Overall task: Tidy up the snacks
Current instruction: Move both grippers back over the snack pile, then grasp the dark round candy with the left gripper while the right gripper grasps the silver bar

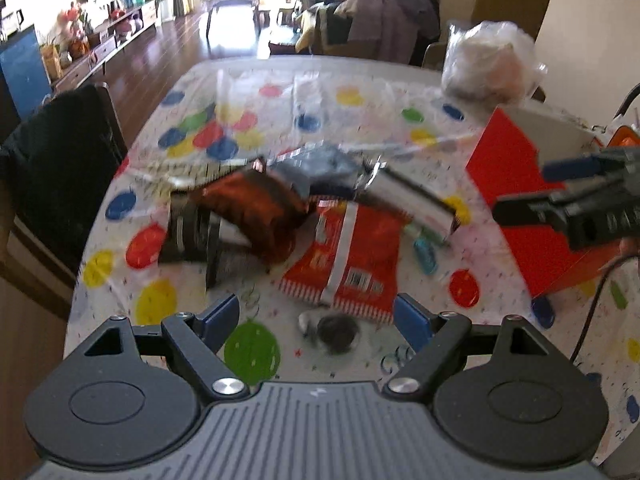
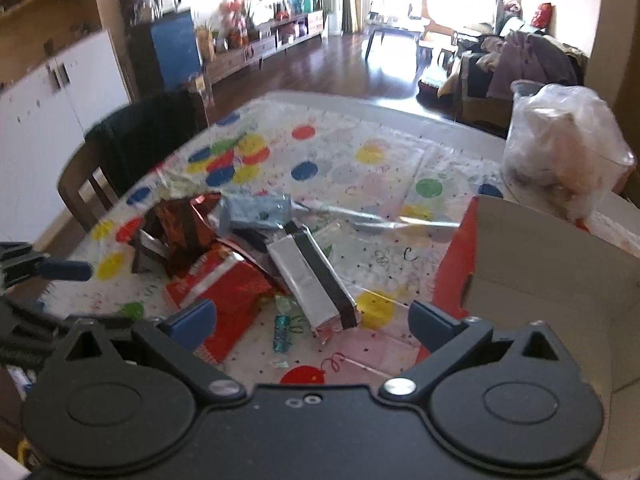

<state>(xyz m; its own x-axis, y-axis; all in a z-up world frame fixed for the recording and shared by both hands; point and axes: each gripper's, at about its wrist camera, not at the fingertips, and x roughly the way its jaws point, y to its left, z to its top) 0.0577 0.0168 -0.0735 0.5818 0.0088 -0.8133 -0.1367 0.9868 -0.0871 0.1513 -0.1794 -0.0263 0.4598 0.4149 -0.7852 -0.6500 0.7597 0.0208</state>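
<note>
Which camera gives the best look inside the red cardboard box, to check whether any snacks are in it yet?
The right wrist view. It looks over the rim of the red cardboard box onto its plain inner walls and part of its floor; no snack shows there. The left wrist view shows mainly its red outer side and a strip of inner wall, partly behind the right gripper.

No wording or brand name can be read anywhere; the frames are too blurred. The red snack packet (image 1: 347, 264) carries a barcode panel near its lower edge, but its digits are illegible. White marks on the packet's front are smeared beyond reading in the right wrist view.
</note>
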